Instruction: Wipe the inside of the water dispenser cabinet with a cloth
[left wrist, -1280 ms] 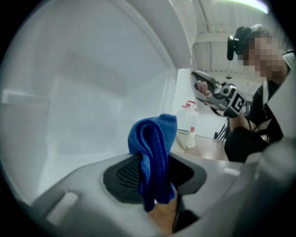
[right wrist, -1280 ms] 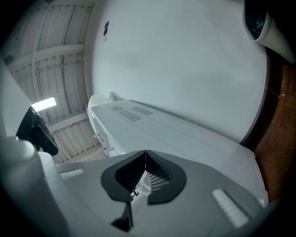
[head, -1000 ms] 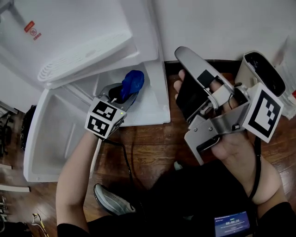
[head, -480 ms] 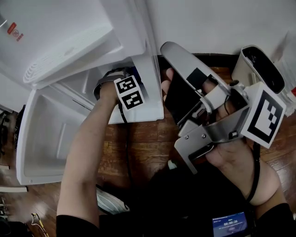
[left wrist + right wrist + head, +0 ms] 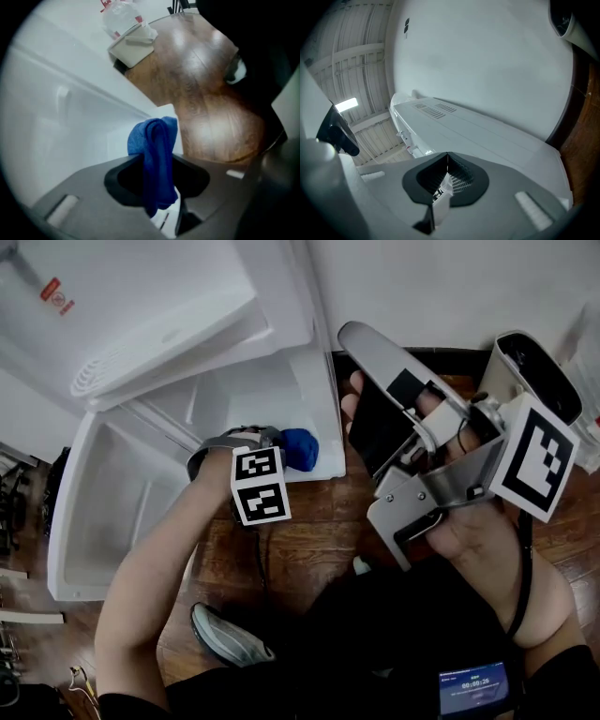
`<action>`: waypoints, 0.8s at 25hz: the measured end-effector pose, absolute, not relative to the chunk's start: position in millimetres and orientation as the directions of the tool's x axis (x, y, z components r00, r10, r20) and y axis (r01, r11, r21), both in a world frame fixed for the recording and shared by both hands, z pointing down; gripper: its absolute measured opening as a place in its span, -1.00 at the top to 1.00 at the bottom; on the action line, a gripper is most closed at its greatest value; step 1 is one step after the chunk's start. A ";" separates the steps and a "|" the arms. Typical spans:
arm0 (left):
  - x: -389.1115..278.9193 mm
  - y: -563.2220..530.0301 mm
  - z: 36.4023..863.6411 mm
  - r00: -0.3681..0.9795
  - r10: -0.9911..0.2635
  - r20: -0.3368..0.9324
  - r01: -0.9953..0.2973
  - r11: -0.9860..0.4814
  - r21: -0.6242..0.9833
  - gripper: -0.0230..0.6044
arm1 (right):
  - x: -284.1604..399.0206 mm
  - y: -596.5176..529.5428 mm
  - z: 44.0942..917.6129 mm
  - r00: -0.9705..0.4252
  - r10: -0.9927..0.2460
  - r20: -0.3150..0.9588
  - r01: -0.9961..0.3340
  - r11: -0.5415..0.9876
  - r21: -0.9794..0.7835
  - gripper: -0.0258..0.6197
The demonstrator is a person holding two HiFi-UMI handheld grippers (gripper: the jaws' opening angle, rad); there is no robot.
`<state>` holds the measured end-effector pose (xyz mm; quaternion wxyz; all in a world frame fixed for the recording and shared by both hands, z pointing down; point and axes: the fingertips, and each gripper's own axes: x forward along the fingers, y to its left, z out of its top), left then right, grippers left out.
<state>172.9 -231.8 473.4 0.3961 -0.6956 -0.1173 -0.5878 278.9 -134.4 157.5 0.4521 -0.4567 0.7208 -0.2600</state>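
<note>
Cloth clamped in left gripper at the edge of the water dispenser cabinet

Left gripper points steeply down, its jaws closed tight on the bunched blue cloth, which pokes out past the tips over the cabinet's white inner panel, close to that panel's edge beside the wooden floor. Right gripper is held up to the side, away from the cabinet opening, its jaws pressed together with nothing between them, facing a white wall.
</note>
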 end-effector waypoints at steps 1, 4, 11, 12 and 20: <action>165.9 -223.7 470.8 0.266 -0.280 0.922 0.633 -0.671 -0.386 0.46 | 278.9 -133.9 157.0 -0.173 -0.893 -0.415 -0.424 0.448 -0.787 0.90; 167.5 -237.0 450.7 0.293 -0.300 0.908 0.563 -0.713 -0.417 0.46 | 278.4 -133.5 156.4 -0.173 -0.890 -0.421 -0.421 0.454 -0.786 0.90; 216.7 -358.0 440.4 0.277 -0.641 0.716 0.440 -0.578 -0.687 0.46 | 279.2 -135.0 159.8 -0.170 -0.895 -0.412 -0.409 0.444 -0.797 0.90; 218.9 -368.4 447.3 0.258 -0.660 0.706 0.429 -0.576 -0.696 0.46 | 278.7 -134.7 160.1 -0.169 -0.896 -0.411 -0.406 0.443 -0.799 0.90; 207.0 -382.4 471.8 0.220 -0.742 0.634 0.451 -0.498 -0.740 0.46 | 276.7 -135.3 159.2 -0.197 -0.892 -0.407 -0.414 0.452 -0.790 0.90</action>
